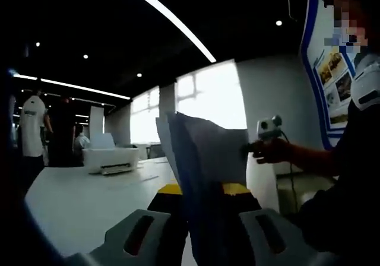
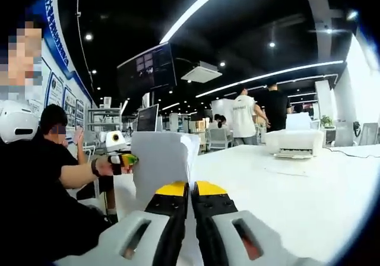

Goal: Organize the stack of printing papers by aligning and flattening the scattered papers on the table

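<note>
in the left gripper view, a white boxy desktop printer (image 1: 110,158) sits at left centre on the white table (image 1: 77,209), well apart from the work. moving right, the stack of white printing papers (image 1: 205,177) stands on edge in the middle of the frame, rising from between the yellow-tipped jaws of the left gripper (image 1: 205,190). the jaws sit either side of the sheets' lower part, so i judge them clamped on the stack, though the pinch itself is hidden behind the paper. at centre right, a person's hand (image 1: 274,151) holds the other tool at the stack's far edge.

in the right gripper view, that same hand (image 2: 110,165) shows at centre left with a green-and-yellow tool touching the stack's left edge. the printing papers (image 2: 161,162) stand upright at centre, just beyond the right gripper (image 2: 190,189), whose yellow tips are pressed together with no gap. whether a sheet edge is nipped between them i cannot tell. the printer (image 2: 295,142) sits at right.

the relation that matters — the stack's long axis runs up the frame in both views, faces turned sideways, its lower edge toward the table. a coming tap down to align the edges would run along that axis, and the left gripper is the one bearing it.
</note>
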The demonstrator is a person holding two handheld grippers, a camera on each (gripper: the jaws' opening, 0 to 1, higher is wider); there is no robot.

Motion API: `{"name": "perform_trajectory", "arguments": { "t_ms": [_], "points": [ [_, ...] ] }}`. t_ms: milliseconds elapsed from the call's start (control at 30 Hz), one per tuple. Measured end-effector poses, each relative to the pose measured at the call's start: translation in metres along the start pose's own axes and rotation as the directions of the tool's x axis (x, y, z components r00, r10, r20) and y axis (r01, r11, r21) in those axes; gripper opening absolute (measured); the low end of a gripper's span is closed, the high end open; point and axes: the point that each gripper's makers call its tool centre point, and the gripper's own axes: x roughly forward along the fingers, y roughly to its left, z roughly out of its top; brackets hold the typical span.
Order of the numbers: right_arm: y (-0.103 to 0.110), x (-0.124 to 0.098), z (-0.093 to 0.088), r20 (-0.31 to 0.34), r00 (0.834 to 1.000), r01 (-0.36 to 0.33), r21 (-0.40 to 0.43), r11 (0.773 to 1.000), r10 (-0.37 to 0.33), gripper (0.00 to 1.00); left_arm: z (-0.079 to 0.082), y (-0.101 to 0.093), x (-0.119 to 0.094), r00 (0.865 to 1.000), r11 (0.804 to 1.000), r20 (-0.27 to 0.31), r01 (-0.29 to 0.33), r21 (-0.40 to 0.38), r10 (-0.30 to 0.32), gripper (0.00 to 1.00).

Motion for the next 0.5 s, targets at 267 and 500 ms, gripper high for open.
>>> {"name": "perform_trajectory", "arguments": {
  "t_ms": [267,500],
  "points": [
    [0.003,0.008,0.005,0.003,1.0,0.024,-0.041,0.999,-0.024,0.0,0.015,-0.009,0.01,1.0,0.999,0.007,-0.021,0.039,0.021,0.06],
    [0.001,0.013,0.028,0.076,0.995,0.068,-0.104,0.992,-0.06,0.0,0.031,-0.005,0.02,0.997,0.985,0.042,-0.077,0.157,0.071,0.07]
  ]
}}
